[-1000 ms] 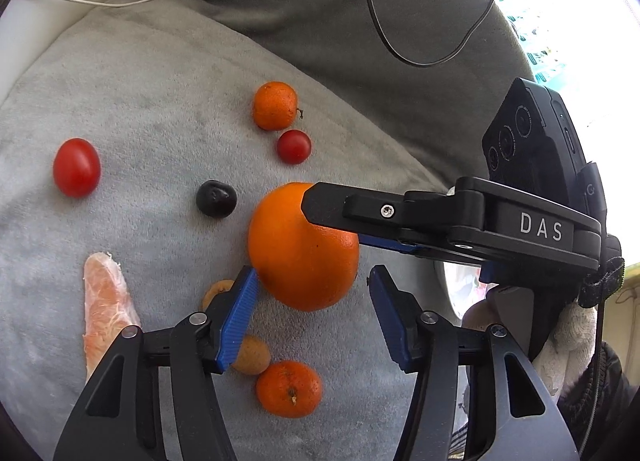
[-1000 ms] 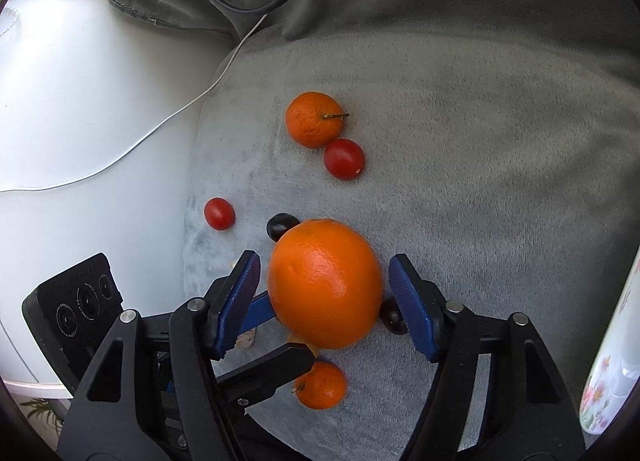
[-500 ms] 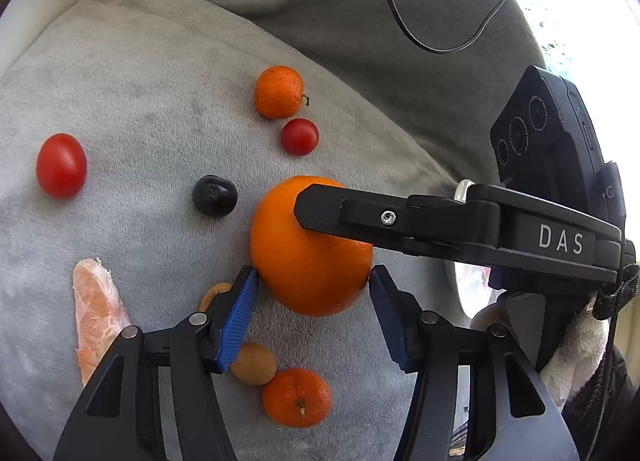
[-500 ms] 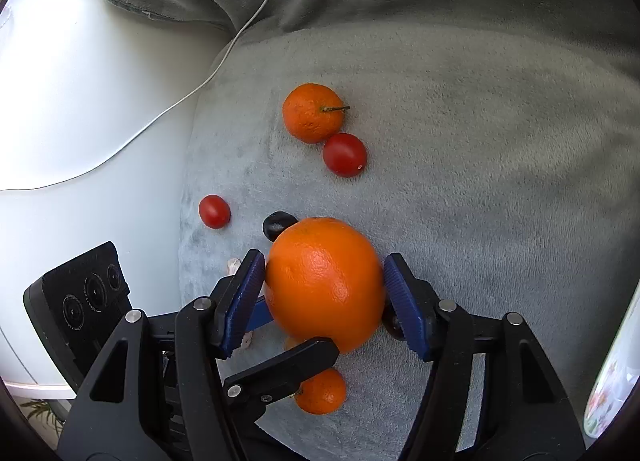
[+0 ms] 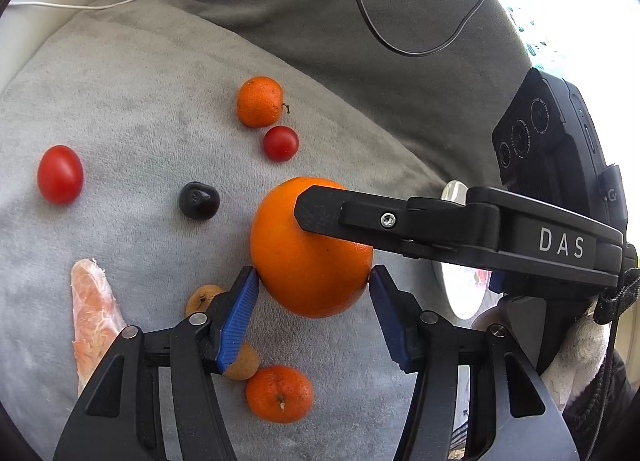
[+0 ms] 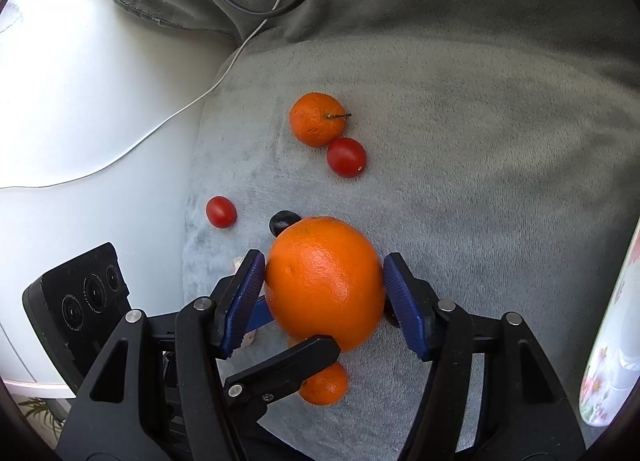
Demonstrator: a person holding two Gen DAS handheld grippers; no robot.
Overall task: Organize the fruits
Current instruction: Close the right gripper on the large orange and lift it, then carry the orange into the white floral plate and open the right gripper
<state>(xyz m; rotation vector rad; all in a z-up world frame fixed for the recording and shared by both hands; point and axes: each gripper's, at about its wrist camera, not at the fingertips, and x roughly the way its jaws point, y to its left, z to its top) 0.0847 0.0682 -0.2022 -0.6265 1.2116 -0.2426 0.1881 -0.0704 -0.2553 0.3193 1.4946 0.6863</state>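
The right gripper (image 6: 324, 297) squeezes the big orange (image 6: 324, 281) between its ribbed blue pads (image 6: 244, 301). The orange is round with bumpy, shiny skin. The left gripper (image 5: 312, 311) is partly open around the same orange; its pad tips seem to touch the skin, but that is hard to tell. The orange sits in the middle of the soft, fuzzy gray cushion (image 5: 120, 81). Near it lie a dark, wrinkly fruit (image 5: 199, 200), smooth red tomatoes (image 5: 60, 174), small tangerines (image 5: 260, 101), and a peeled, stringy orange piece (image 5: 92, 321) by the cushion's left edge.
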